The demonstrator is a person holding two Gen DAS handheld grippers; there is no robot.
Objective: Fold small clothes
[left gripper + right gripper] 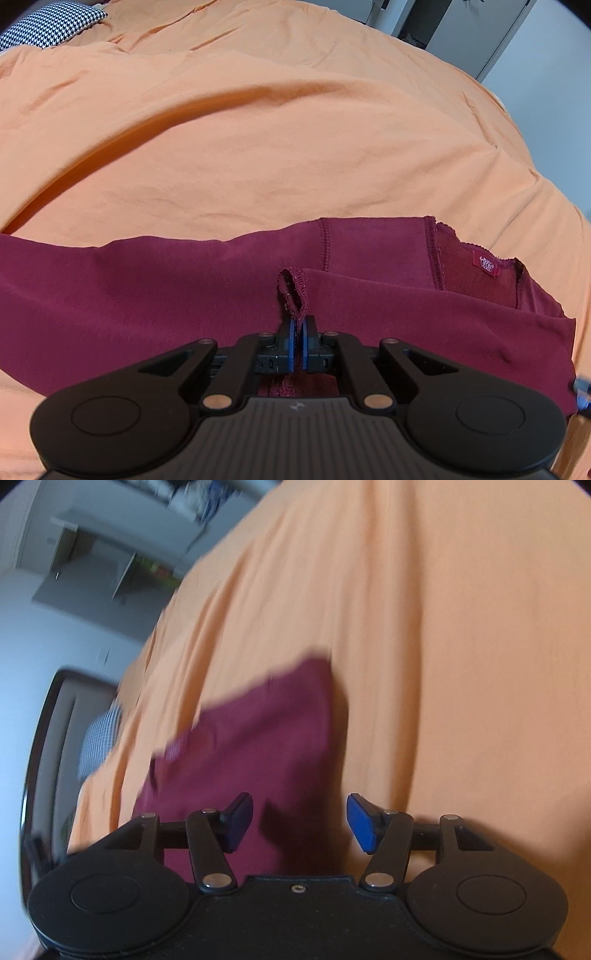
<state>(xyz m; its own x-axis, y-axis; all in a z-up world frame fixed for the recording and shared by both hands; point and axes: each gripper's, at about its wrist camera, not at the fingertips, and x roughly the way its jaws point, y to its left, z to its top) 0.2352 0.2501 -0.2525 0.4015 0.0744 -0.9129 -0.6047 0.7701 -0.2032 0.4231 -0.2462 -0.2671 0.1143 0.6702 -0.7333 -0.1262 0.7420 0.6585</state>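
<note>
A maroon garment (184, 288) lies spread across the orange bedsheet (258, 129), its red neck label (485, 266) to the right. My left gripper (297, 326) is shut on a stitched hem edge of the garment (293, 291), which stands up in a small loop above the blue pads. In the blurred right wrist view the same maroon garment (258, 738) lies ahead and left. My right gripper (300, 821) is open, its blue pads (360, 825) wide apart, hovering over the garment's right edge with nothing between them.
A houndstooth pillow (48, 26) sits at the far left of the bed. Grey cabinets (480, 33) stand beyond the bed's far right edge. A dark-framed panel (48, 738) and grey furniture (92, 565) lie off the bed's left side in the right wrist view.
</note>
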